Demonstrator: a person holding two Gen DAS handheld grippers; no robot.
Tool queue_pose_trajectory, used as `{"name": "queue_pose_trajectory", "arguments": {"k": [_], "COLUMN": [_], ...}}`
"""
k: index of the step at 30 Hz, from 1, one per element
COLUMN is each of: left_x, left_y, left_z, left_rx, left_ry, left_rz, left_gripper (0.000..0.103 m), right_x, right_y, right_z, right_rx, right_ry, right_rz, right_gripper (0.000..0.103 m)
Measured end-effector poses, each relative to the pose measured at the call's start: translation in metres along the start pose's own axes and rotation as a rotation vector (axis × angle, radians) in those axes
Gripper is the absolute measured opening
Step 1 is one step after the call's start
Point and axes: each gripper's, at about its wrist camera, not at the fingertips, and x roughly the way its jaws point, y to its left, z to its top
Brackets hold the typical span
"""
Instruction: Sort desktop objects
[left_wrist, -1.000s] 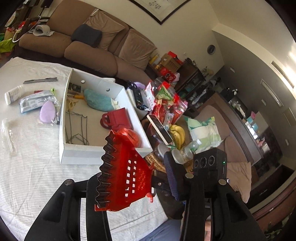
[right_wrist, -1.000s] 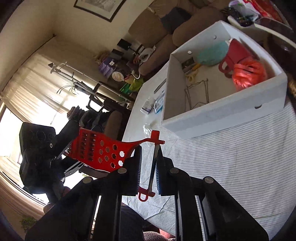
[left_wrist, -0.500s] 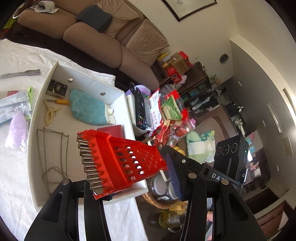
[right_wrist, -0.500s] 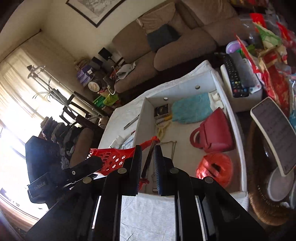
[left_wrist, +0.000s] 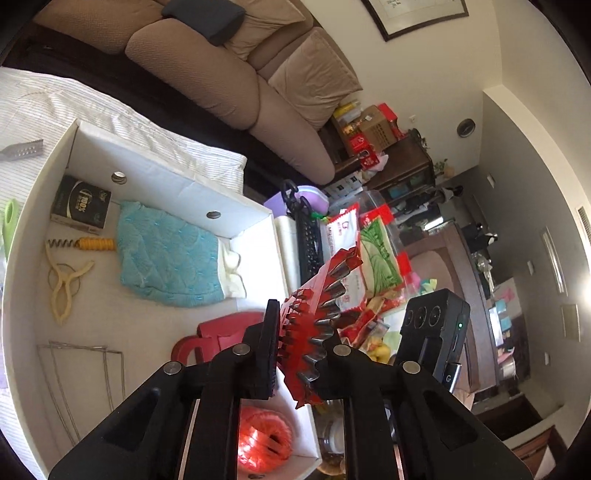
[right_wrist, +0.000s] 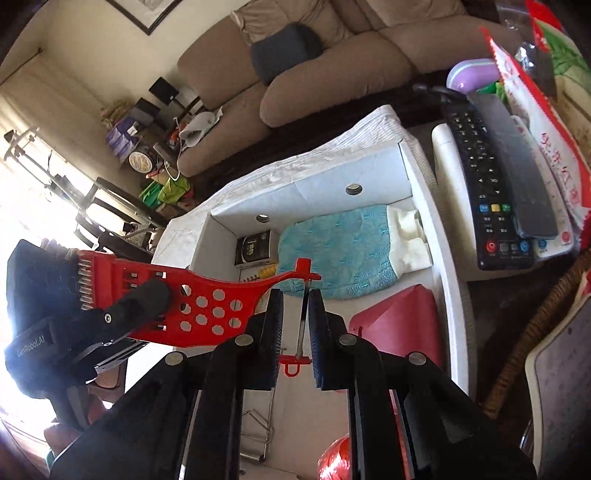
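Both grippers hold the red slicer (right_wrist: 207, 295) above the white box (left_wrist: 177, 184): the left gripper (left_wrist: 301, 354) is clamped on its toothed blade end, and the right gripper (right_wrist: 295, 332) is closed on its thin handle bar. This looks like the placing step. Next, I judge, it should be lowered into the bare patch near the red pouch (right_wrist: 402, 317) and both grips released.

Red pouch (left_wrist: 218, 332) half hidden behind left hand-held gripper (left_wrist: 301, 354). Orange twine ball (left_wrist: 264, 439) partly masked by gripper body. Wire rack (right_wrist: 258, 432) cut off near. Black box (right_wrist: 255, 248) label unreadable.

Setting: a home living room. Indicators: brown sofa (left_wrist: 207, 74) with cushions, framed picture (left_wrist: 413, 14) on the wall, remote control (right_wrist: 484, 184), snack packets (left_wrist: 373, 254), curtained window (right_wrist: 22, 147).
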Motion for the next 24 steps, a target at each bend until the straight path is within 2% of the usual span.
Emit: {"name": "queue_pose_trajectory", "arguments": {"k": [4, 5, 8, 11, 12, 15, 19, 22, 24], "left_x": [-0.005, -0.007, -0.015, -0.021, -0.023, -0.033, -0.048, -0.054, -0.057], "left_y": [0.009, 0.012, 0.023, 0.026, 0.025, 0.019, 0.008, 0.009, 0.011], "left_z": [0.01, 0.012, 0.018, 0.017, 0.016, 0.015, 0.013, 0.006, 0.0], "left_rx": [-0.049, -0.069, -0.154, -0.21, -0.223, -0.238, -0.228, -0.26, -0.292], "left_ry": [-0.018, -0.029, -0.044, -0.024, -0.012, -0.002, 0.032, 0.054, 0.06], "left_rz": [0.01, 0.012, 0.007, 0.013, 0.005, -0.005, -0.018, -0.046, -0.084], "left_gripper": [0.011, 0.011, 0.011, 0.011, 0.011, 0.01, 0.01, 0.01, 0.01], "right_x": [0.008, 0.004, -0.017, -0.041, -0.045, -0.048, -0.04, -0.033, -0.027], "right_y": [-0.002, -0.003, 0.001, 0.038, 0.055, 0.103, 0.15, 0.168, 0.173], "right_z": [0.0, 0.0, -0.006, -0.022, -0.028, -0.055, -0.094, -0.111, -0.112], "right_rx": [-0.018, -0.016, -0.05, -0.236, -0.314, -0.526, -0.813, -0.942, -0.97], "right_ry": [0.002, -0.015, -0.09, -0.193, -0.213, -0.243, -0.284, -0.337, -0.348], "right_rz": [-0.022, -0.03, -0.053, -0.108, -0.129, -0.156, -0.294, -0.42, -0.453], "right_gripper": [0.016, 0.023, 0.025, 0.026, 0.03, 0.042, 0.044, 0.043, 0.041]}}
